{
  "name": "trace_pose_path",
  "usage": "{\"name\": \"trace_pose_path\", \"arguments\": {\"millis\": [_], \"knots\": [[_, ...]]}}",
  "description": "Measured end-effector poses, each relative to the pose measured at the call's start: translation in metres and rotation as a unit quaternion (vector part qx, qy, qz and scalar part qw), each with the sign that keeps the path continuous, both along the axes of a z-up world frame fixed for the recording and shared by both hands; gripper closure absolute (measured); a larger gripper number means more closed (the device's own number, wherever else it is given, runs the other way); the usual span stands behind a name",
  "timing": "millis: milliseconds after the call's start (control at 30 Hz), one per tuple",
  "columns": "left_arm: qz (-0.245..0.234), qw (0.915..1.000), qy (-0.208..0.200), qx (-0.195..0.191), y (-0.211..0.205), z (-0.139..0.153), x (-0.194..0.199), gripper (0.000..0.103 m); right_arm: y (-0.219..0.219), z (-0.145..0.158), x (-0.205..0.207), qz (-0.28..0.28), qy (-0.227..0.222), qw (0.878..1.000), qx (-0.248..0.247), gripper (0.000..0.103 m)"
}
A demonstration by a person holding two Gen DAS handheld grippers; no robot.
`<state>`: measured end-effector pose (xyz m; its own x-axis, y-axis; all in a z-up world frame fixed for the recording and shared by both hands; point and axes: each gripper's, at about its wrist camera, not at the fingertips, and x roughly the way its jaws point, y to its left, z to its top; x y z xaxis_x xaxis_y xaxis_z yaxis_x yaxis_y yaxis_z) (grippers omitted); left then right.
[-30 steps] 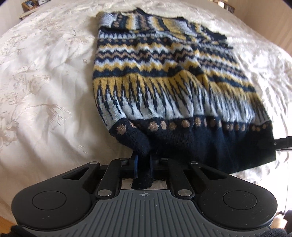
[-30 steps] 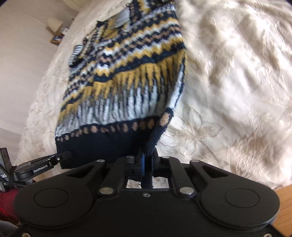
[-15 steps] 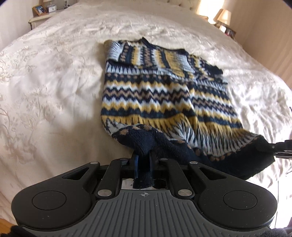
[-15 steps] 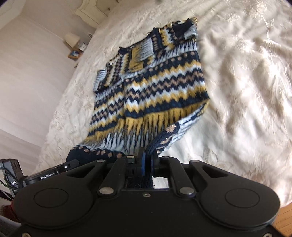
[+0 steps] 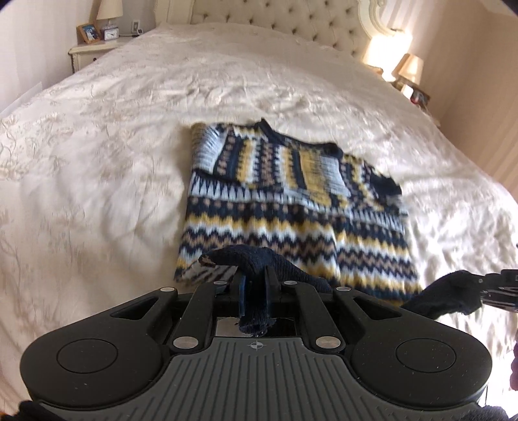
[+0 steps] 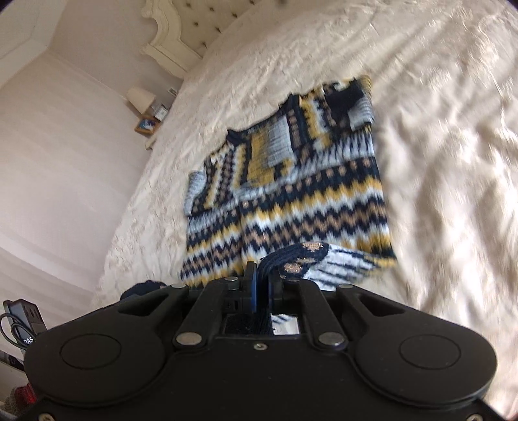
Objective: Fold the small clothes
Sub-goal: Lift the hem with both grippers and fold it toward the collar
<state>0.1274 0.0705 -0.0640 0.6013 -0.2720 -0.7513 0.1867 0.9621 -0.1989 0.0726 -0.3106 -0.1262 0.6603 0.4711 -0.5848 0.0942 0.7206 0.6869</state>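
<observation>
A knitted sweater (image 5: 291, 200) in navy, yellow, pale blue and tan lies on the cream bedspread, collar toward the headboard, sleeves folded over the chest. My left gripper (image 5: 254, 281) is shut on the navy hem at its left corner, lifted off the bed. My right gripper (image 6: 264, 281) is shut on the hem's other corner, where the fabric curls back toward me. In the left wrist view the right gripper (image 5: 479, 288) shows at the right edge with navy hem hanging from it. The sweater (image 6: 291, 194) fills the middle of the right wrist view.
The bedspread (image 5: 97, 162) stretches wide on all sides of the sweater. A tufted headboard (image 5: 275, 16) stands at the far end. Nightstands with lamps and picture frames (image 5: 94, 35) flank the bed. A dark device with cables (image 6: 22, 324) sits at the lower left.
Both grippers have risen and carried the navy hem up and toward the collar, so the lower part of the sweater now doubles over. More of the bed and headboard shows.
</observation>
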Motion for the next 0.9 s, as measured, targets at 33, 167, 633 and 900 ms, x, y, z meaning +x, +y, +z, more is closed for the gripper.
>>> {"name": "trace_pose_path", "arguments": {"millis": [33,167,633,900], "knots": [[0.003,1.0,-0.001,0.001,-0.001,0.001,0.004,0.093,-0.002,0.001,0.006,0.0,-0.004,1.0,0.002,0.09],[0.012,0.9999,-0.003,0.008,-0.008,0.002,0.023,0.093,-0.01,0.003,0.029,0.003,-0.013,1.0,0.006,0.09],[0.033,0.9991,-0.024,0.015,-0.026,0.017,0.107,0.093,-0.037,0.011,0.113,-0.008,-0.028,0.999,0.013,0.09],[0.023,0.9996,-0.016,-0.008,-0.023,0.018,0.159,0.093,-0.033,0.027,0.164,-0.038,-0.041,0.998,0.001,0.09]]}}
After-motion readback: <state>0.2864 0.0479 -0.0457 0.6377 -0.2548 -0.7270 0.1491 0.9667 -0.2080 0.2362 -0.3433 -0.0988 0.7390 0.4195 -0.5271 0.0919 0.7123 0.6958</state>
